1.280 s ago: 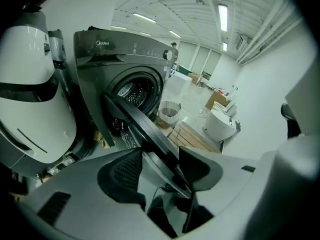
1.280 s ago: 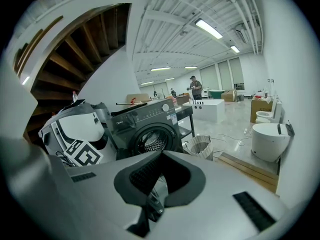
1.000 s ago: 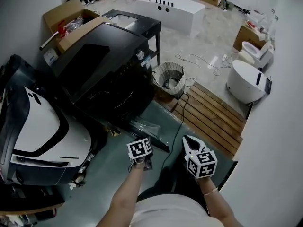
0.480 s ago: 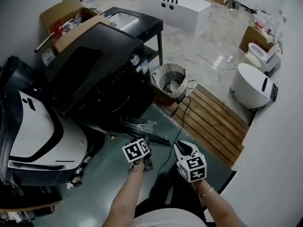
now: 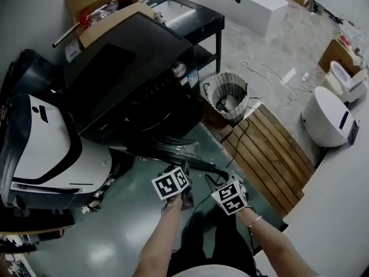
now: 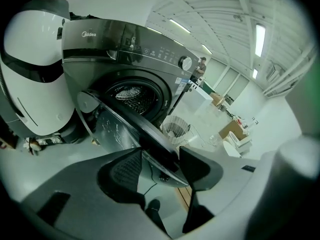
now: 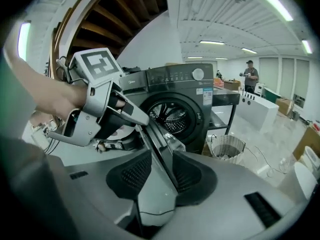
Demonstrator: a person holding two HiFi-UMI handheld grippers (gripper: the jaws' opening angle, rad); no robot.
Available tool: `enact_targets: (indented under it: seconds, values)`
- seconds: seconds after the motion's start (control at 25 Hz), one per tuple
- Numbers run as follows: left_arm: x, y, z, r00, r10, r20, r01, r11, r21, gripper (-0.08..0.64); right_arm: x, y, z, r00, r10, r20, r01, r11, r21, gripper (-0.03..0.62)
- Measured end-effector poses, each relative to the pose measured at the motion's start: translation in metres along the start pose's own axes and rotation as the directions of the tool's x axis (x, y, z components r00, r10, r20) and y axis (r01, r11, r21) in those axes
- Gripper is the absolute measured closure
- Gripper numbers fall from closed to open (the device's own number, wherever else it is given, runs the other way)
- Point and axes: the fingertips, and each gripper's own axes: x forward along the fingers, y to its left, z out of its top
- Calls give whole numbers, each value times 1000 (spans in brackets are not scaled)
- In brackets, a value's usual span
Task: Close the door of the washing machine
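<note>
The dark front-loading washing machine [image 5: 132, 91] stands at upper left with its round door [image 5: 173, 149] swung wide open toward me. Both grippers are at the door's free edge. In the left gripper view the door [image 6: 125, 129] runs out from the drum, and its rim lies between the parted jaws of my left gripper [image 6: 162, 171]. My right gripper [image 7: 161, 174] has just been opening its jaws, and the door's edge [image 7: 160, 144] stands between them, with a gap on the left side. The left gripper's tip [image 7: 142, 120] touches the door's upper edge. From above, the left gripper [image 5: 183, 180] and right gripper [image 5: 212, 183] sit side by side.
A wire waste basket [image 5: 226, 100] stands right of the machine, beside a wooden slat platform [image 5: 268, 149]. A white-and-black appliance [image 5: 40, 149] sits at the left, with a cardboard box [image 5: 98, 10] and a black table [image 5: 184, 10] behind. A cable trails on the floor. A person [image 7: 250, 74] stands far off.
Both grippers have moved forward to the open door's edge. The right gripper came down and toward the left one, and the door's edge now lies between its jaws.
</note>
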Motion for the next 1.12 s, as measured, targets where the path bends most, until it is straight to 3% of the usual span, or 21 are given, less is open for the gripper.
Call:
enact_targets:
  seconds: [0.32, 0.52, 0.76, 0.96, 1.12]
  values:
    - [27, -10, 28, 1000, 26, 16, -25, 998, -61, 305, 67, -29, 7, 991, 88, -99, -105, 976, -190, 443]
    - [40, -16, 43, 999, 49, 20, -47, 994, -96, 305, 96, -48, 13, 984, 97, -152, -135, 955, -265, 456]
    - [55, -24, 60, 998, 53, 33, -48, 990, -133, 307, 118, -69, 24, 983, 107, -150, -150, 936, -319, 479]
    - [51, -36, 66, 998, -2, 59, 7, 996, -94, 307, 129, -83, 34, 976, 141, -169, -191, 925, -330, 479]
    - [33, -30, 73, 996, 36, 75, -35, 999, -15, 308, 133, -92, 40, 971, 159, -177, -213, 915, -343, 479]
